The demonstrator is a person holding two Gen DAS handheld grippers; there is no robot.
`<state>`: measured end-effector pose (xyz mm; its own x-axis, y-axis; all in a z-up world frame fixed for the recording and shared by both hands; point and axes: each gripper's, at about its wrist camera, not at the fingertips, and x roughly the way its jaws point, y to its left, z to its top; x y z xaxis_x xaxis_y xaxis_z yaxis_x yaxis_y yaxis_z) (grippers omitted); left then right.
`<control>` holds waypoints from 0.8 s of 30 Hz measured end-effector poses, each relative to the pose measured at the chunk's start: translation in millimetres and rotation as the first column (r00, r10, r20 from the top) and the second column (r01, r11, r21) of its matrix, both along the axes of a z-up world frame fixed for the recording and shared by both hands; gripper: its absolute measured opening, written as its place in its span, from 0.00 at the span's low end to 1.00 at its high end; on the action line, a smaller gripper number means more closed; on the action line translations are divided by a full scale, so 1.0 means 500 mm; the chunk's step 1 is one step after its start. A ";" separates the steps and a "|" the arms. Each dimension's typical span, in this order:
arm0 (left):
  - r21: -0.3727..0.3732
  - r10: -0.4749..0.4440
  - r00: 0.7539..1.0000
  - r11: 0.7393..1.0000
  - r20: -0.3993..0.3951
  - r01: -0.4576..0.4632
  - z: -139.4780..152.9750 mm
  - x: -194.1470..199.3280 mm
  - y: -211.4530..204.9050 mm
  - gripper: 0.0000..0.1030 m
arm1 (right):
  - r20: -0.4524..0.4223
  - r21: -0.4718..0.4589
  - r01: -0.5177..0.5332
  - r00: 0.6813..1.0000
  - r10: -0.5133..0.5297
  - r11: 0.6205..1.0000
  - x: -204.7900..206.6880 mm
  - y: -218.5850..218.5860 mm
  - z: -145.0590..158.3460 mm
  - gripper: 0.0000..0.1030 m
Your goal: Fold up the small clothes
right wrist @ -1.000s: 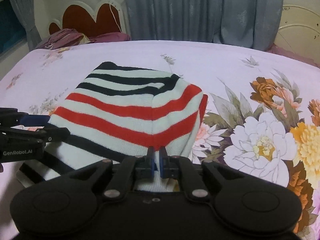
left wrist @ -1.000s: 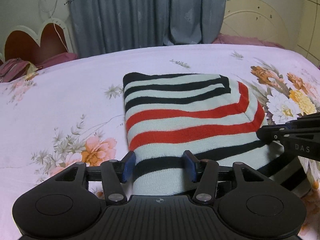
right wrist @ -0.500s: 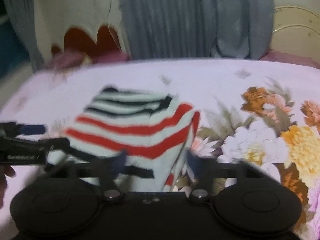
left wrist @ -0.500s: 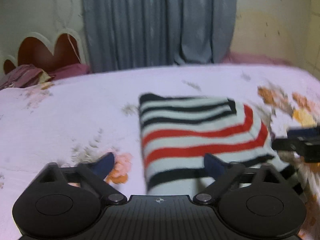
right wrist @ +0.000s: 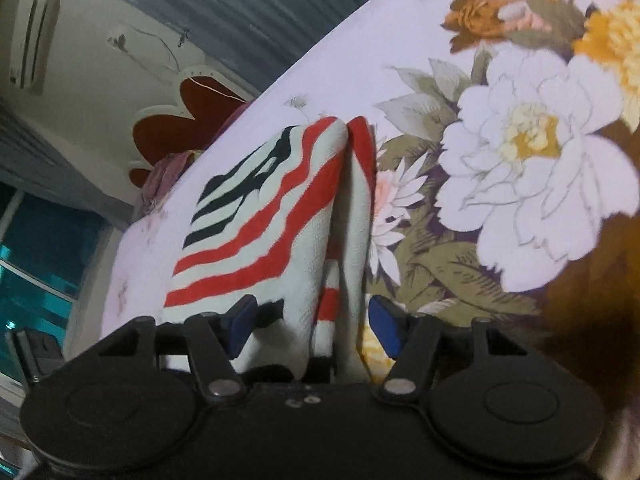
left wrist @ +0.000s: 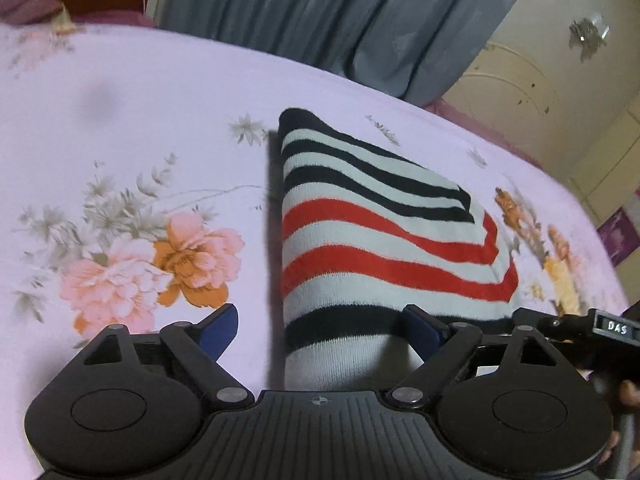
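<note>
The folded knit garment with black, red and pale stripes (left wrist: 384, 248) lies on the lilac floral bedsheet (left wrist: 132, 128), squared up, so the fold seems finished. The left claw (left wrist: 320, 330) gapes, its jaws having eased in slightly; the near corner of the cloth sits between the 2 blue pads (left wrist: 220, 330) without being pressed. The right claw (right wrist: 310, 320) also stands parted, jaws just narrowed a little, straddling the garment's side edge where 2 layers meet, loose. Grey curtains (left wrist: 320, 12) and a red heart-shaped headboard (right wrist: 180, 120) stand behind; nothing blocks the way.
</note>
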<state>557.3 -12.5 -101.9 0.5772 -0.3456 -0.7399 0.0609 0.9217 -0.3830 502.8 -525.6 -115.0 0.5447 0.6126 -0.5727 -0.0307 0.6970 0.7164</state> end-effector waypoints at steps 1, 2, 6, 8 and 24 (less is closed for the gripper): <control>-0.007 -0.002 1.000 1.000 -0.011 0.002 -0.004 0.005 -0.001 0.86 | -0.007 0.038 0.005 1.000 -0.005 0.999 0.003 -0.001 -0.007 0.59; -0.014 -0.005 1.000 1.000 -0.020 0.005 -0.007 0.011 -0.001 0.86 | -0.014 0.057 0.012 1.000 -0.011 0.998 0.007 -0.002 -0.011 0.58; -0.037 -0.023 0.999 0.999 -0.044 0.022 -0.018 0.035 -0.001 0.85 | 0.009 0.022 0.023 1.000 -0.023 0.999 0.013 -0.004 0.001 0.57; -0.048 -0.032 0.998 0.998 -0.049 0.030 -0.024 0.045 -0.003 0.85 | -0.005 0.007 0.011 1.000 -0.011 1.000 0.021 -0.004 -0.004 0.55; 0.274 -0.225 0.970 0.942 0.095 0.192 0.055 0.042 -0.131 0.43 | 0.132 -0.415 -0.001 0.989 0.061 0.910 -0.003 0.164 0.087 0.31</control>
<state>578.3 -78.0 -74.5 0.6053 -0.2723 -0.7480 0.2939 0.9497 -0.1079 501.1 -443.5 -71.6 0.6218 0.3558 -0.6976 -0.1353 0.9262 0.3518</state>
